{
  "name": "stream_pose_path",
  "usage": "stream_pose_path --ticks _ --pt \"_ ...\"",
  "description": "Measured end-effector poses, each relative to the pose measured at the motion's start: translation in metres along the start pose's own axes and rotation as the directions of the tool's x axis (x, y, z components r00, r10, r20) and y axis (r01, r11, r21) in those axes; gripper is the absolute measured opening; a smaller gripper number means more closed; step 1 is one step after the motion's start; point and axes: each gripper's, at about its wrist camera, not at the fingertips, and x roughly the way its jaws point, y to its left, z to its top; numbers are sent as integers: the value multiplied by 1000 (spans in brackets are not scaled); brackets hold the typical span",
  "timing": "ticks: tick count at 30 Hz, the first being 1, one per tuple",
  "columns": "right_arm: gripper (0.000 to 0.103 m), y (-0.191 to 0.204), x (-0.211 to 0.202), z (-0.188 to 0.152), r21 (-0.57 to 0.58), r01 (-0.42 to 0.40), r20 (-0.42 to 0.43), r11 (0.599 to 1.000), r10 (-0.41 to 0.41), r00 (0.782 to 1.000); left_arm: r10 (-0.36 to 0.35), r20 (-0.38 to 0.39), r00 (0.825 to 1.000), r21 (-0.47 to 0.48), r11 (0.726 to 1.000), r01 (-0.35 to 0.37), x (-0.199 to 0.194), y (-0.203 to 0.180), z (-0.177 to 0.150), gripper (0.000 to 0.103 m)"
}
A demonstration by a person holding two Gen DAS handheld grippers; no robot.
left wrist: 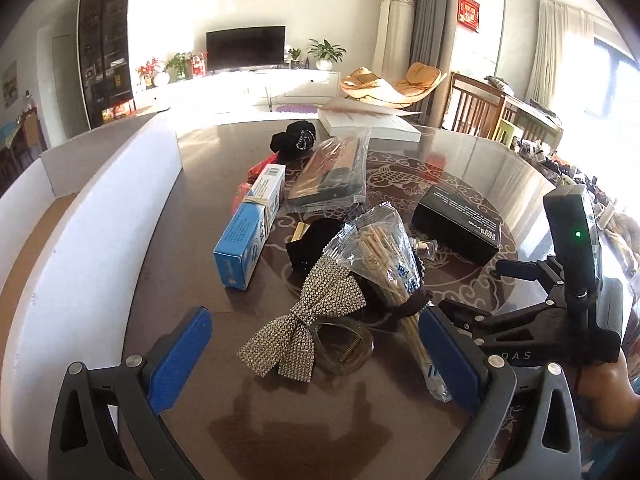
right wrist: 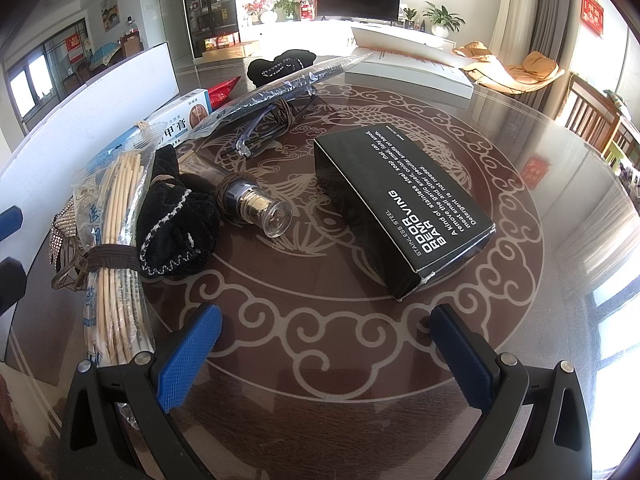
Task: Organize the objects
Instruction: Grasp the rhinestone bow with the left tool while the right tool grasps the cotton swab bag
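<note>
A rhinestone bow hair clip (left wrist: pixel 304 328) lies just ahead of my open left gripper (left wrist: pixel 316 356), between its blue pads. A bagged bundle of wooden sticks (left wrist: pixel 390 264) (right wrist: pixel 116 248) lies right of the bow, bound by a brown band. A blue box (left wrist: pixel 252 226), a plastic-wrapped pack (left wrist: pixel 332 172) and a black velvet scrunchie (right wrist: pixel 176 224) sit beyond. My open right gripper (right wrist: pixel 328 350) hovers over bare tabletop, with the black soap box (right wrist: pixel 404 208) ahead right and a small glass bottle (right wrist: pixel 256 204) ahead left. The right gripper's body (left wrist: pixel 560 300) shows in the left wrist view.
A white cardboard box (left wrist: pixel 100 208) with an open top stands along the table's left side. A white book (right wrist: pixel 408 68) and another black scrunchie (right wrist: pixel 280 64) lie at the far edge. The round glass-topped table (right wrist: pixel 520 280) has wooden chairs (right wrist: pixel 592 120) to its right.
</note>
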Motion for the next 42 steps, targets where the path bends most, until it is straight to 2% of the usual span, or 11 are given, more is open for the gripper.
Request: stream_pose_path --ticks 3,4,6,8,14,26,35,36,38,40,42 --pt "103 0 0 0 0 0 0 1000 0 1000 -77 -52 996 22 997 78 16 1 2 100" --pt "103 0 0 0 0 0 0 1000 0 1000 -82 -57 995 37 996 85 17 0 -2 82" --pt "103 0 -1 -1 0 0 0 1000 0 1000 -71 -69 995 46 996 74 15 1 -10 63" --pt "103 0 -1 0 0 0 0 1000 0 1000 -73 -58 996 20 997 75 9 3 -17 63" --pt "103 0 0 0 1 0 0 1000 0 1000 13 -61 998 12 1000 -12 -10 0 -34 61" --pt "103 0 0 0 1 0 -1 1000 0 1000 78 -89 993 -1 997 -79 -16 -1 -38 61" --pt "103 -1 0 0 3 -2 0 1000 2 1000 23 -62 998 -89 996 -28 -38 15 -50 59" --pt "103 -2 4 6 -9 -9 22 1000 9 1000 19 -56 998 -97 995 -24 -42 16 -53 58" --pt "103 -8 0 11 17 -55 -22 998 55 998 14 -46 999 -110 994 -19 -50 19 -57 57" --pt "103 -14 -18 16 106 -108 20 988 106 994 10 -32 999 -122 992 -14 -57 21 -61 56" --pt "103 0 -39 19 94 -178 52 979 174 983 2 -19 1000 -134 991 -5 -63 21 -64 56"
